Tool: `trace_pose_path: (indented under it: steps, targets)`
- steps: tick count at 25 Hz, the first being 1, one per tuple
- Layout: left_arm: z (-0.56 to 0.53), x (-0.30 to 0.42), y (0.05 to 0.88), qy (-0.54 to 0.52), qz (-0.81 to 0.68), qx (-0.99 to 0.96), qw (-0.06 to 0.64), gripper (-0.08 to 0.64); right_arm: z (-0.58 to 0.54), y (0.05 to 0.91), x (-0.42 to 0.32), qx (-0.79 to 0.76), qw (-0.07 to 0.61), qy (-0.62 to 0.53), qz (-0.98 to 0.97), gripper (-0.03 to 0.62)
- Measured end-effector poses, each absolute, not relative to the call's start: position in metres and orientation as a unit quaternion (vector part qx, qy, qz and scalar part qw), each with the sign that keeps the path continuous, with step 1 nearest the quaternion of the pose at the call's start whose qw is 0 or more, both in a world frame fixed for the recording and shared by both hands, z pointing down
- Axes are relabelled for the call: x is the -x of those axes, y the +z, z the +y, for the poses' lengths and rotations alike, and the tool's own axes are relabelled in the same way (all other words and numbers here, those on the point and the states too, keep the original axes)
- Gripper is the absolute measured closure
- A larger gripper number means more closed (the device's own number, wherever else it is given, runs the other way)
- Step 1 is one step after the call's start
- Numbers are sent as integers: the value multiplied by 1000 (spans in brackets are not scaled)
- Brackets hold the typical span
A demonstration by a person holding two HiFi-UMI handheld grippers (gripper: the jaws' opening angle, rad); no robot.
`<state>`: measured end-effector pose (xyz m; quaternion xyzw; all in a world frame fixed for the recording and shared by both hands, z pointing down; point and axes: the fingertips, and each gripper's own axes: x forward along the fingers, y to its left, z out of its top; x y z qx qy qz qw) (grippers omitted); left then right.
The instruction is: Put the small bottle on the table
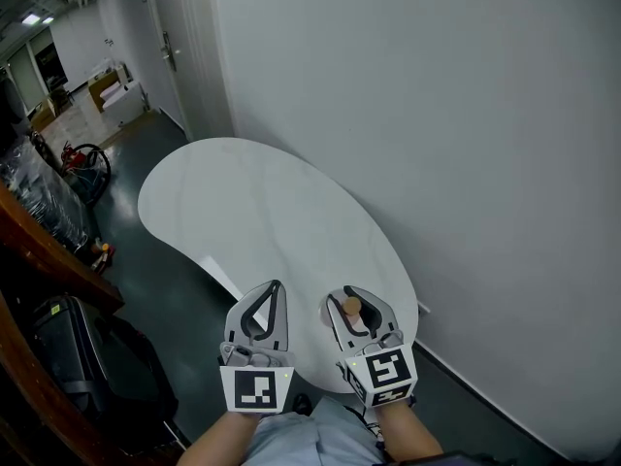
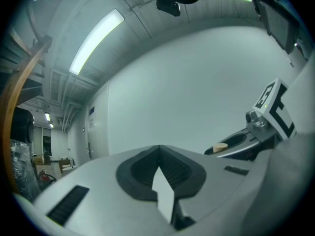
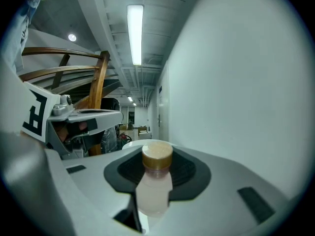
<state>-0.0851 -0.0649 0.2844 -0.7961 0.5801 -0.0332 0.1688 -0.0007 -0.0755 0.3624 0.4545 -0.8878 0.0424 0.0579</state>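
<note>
Right gripper (image 1: 354, 295) pinches bottle (image 1: 351, 307) (tan cap up) above near end of table (image 1: 243, 212); left gripper (image 1: 276, 286) just beside it, jaws pressed together, empty.

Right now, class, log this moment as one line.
right gripper: shut on bottle | left gripper: shut, empty | bottle: upright, capped | table: near end beneath both grippers

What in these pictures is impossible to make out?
- small bottle: base, right gripper view, covered by the jaws of the right gripper; head view shows only its cap.
- table: near edge, head view, behind the left gripper and the right one.
- Things down the corridor, head view: too small and dark.
</note>
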Motion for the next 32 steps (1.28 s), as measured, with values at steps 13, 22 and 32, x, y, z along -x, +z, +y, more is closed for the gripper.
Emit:
trace_pose_path:
  steps: [13,22,32]
  targets:
    - [-93,71,279,-105,552,789,247,557,-108,359,-1,-439,51,44,-896,482]
    - [-102,71,290,-147,584,767,221,557,-124,366,-3,-399,65,57,-913,482]
    - [-123,94,317,-117,611,772,128,557,-143,390,3,-408,96,82,-904,482]
